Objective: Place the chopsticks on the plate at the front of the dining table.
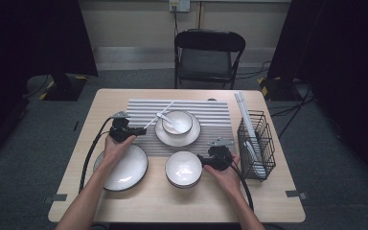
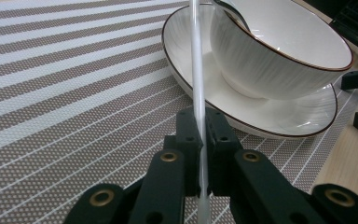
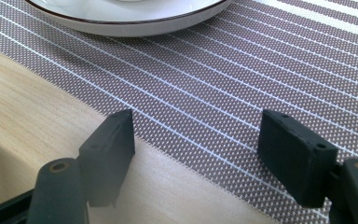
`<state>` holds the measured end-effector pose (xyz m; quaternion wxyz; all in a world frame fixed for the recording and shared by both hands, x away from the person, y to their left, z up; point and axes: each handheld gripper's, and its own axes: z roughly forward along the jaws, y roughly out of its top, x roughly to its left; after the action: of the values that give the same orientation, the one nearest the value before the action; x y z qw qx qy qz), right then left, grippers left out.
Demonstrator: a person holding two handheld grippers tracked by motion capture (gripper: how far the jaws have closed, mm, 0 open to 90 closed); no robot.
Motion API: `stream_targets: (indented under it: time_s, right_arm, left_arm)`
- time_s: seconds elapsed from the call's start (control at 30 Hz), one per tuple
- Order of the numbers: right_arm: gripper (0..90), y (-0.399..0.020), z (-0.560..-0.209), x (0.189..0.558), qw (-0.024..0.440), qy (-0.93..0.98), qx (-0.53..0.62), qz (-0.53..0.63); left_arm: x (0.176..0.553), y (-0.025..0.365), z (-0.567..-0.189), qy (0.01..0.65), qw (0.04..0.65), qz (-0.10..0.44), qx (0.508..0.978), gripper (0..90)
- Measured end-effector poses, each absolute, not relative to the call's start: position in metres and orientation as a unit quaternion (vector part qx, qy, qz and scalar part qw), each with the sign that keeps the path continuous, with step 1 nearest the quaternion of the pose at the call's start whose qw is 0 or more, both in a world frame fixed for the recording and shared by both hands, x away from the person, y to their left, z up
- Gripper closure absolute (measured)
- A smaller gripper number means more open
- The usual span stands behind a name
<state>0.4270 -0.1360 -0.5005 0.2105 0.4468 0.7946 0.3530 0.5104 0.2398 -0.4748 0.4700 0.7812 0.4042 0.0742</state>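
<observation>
**Left gripper carrying a chopstick to the place setting**

Left gripper (image 1: 133, 130) is clamped on one white chopstick (image 2: 198, 93), jaws pressed tight on it near one end. In the high view the stick (image 1: 159, 115) runs up and right over the striped placemat (image 1: 211, 115), its far end near the rim of the bowl (image 1: 177, 121) that sits on the plate (image 1: 194, 136). A spoon (image 1: 165, 119) already lies in that bowl.

Right gripper (image 3: 198, 154) has jaws wide apart, nothing between them, parked low at the near mat edge between the second bowl (image 1: 183, 168) and the wire basket (image 1: 256, 143), which holds more white chopsticks.

Step in hand, by my read: placing the chopstick beside the plate. Next move calls for lowering it flat onto the mat clear of the plate rim, then releasing.
</observation>
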Motion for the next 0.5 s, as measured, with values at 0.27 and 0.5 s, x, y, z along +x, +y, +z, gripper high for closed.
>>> stream_targets:
  time_s: [0.27, 0.5]
  right_arm:
    - [26.8, -0.136, -0.5, 0.427, 0.21, 0.795, 0.447, 0.353]
    - [26.8, -0.136, -0.5, 0.427, 0.21, 0.795, 0.447, 0.353]
  left_arm:
    - [0.512, 0.23, -0.481, 0.401, 0.467, 0.067, 0.786, 85.7]
    - [0.512, 0.225, -0.483, 0.4, 0.466, 0.067, 0.787, 85.7]
